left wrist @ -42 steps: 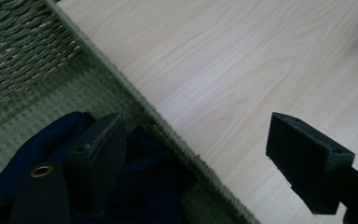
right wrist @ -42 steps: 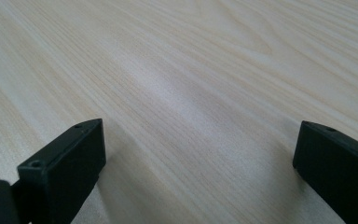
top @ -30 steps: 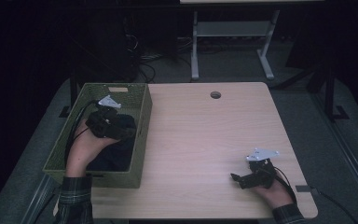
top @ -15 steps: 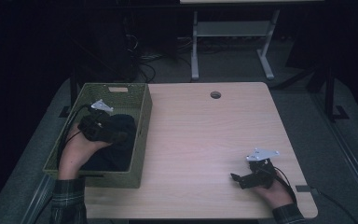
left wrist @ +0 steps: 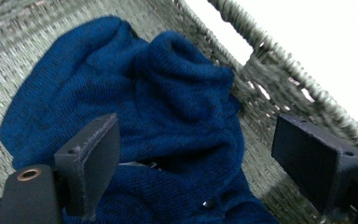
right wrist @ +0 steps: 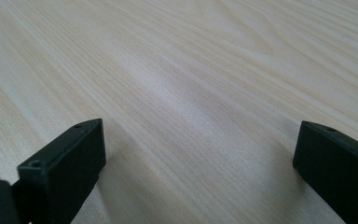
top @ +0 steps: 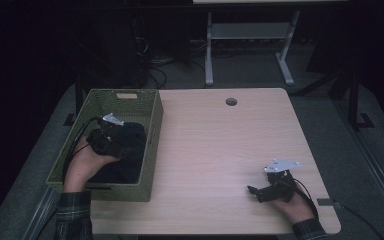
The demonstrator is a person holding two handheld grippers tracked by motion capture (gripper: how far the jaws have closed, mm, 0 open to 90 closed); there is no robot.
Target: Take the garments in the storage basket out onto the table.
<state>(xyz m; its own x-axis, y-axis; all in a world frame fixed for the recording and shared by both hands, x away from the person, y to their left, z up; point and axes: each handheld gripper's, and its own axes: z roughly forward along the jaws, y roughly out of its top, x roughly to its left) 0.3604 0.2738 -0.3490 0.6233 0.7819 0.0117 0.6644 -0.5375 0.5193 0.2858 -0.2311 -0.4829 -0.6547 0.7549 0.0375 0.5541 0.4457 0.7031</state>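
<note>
Blue knitted garment (left wrist: 135, 107) lies crumpled on the floor of the woven green basket (top: 152, 130), which stands on the left part of the wooden table (top: 220, 150). From the high view it is just a dark heap beneath the left gripper (top: 111, 140); the left gripper view gives its colour, its knit and its folds, bunched towards the basket wall. That view also shows the left gripper (left wrist: 205, 186) with its jaws spread wide, having just been opening, the cloth lying between them but no pad pressing on it. The right gripper (top: 260, 190) rests near the table's front right corner; its own view shows the right gripper (right wrist: 196, 186) with jaws wide apart over bare wood.
</note>
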